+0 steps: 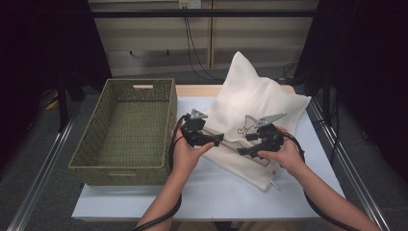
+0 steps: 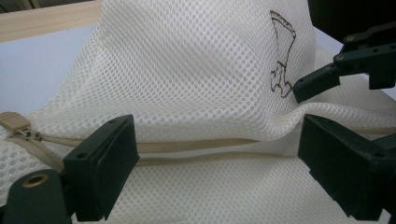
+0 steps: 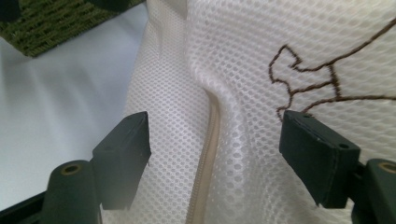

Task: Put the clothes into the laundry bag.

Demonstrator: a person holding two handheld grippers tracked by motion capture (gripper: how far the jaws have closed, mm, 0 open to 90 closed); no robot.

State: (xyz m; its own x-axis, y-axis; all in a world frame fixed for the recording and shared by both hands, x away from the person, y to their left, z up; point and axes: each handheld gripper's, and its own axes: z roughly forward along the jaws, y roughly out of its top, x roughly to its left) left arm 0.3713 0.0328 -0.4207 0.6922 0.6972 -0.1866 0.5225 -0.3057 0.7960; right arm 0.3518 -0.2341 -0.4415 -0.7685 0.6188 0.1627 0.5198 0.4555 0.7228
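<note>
left gripper [image 1: 219, 139]: jaws wide, gripping nothing | right gripper [image 1: 242, 151]: jaws wide, gripping nothing | both over mesh bag [image 1: 250, 98] zipper [image 2: 196, 145], right of basket [image 1: 126, 132]

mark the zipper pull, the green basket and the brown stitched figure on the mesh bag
zipper pull [image 2: 14, 122], left gripper view, beige tab.
green basket [image 1: 91, 144], high view, left wall.
brown stitched figure [image 3: 308, 84], right gripper view, thread outline.

Zipper [image 2: 196, 145] between open fingers [image 2: 105, 163]
</note>
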